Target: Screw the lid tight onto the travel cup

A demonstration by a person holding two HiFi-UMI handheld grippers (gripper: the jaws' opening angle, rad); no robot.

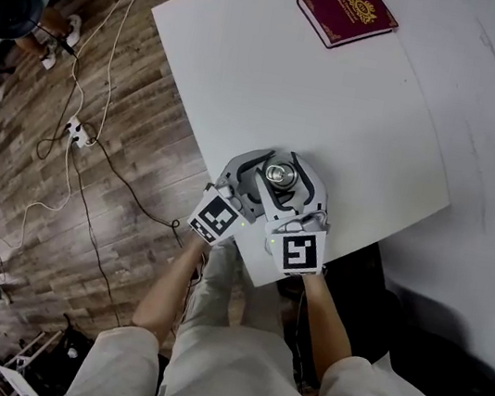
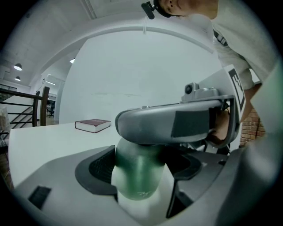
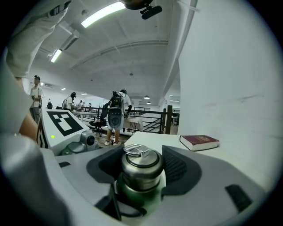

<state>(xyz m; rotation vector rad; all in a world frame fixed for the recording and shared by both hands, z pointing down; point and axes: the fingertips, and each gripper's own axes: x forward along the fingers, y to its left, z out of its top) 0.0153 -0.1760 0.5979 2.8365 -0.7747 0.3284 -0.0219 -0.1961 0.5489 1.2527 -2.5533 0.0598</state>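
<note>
The travel cup stands on the white table [image 1: 251, 61] close to its near edge. Its steel lid [image 1: 280, 173] shows from above in the head view, ringed by both grippers' jaws. My left gripper [image 2: 140, 176] is shut on the cup's green body [image 2: 138, 170], low down. My right gripper [image 3: 141, 170] is shut on the steel lid [image 3: 141, 165], which sits on the green body [image 3: 132, 196]. In the left gripper view one finger [image 2: 177, 126] of the right gripper crosses just above the cup and hides the lid.
A dark red book [image 1: 346, 12] lies at the table's far side, well away from the cup. The table's near edge [image 1: 254, 273] runs right under the grippers. Cables [image 1: 96, 148] trail over the wooden floor at left. People [image 3: 116, 115] stand far off.
</note>
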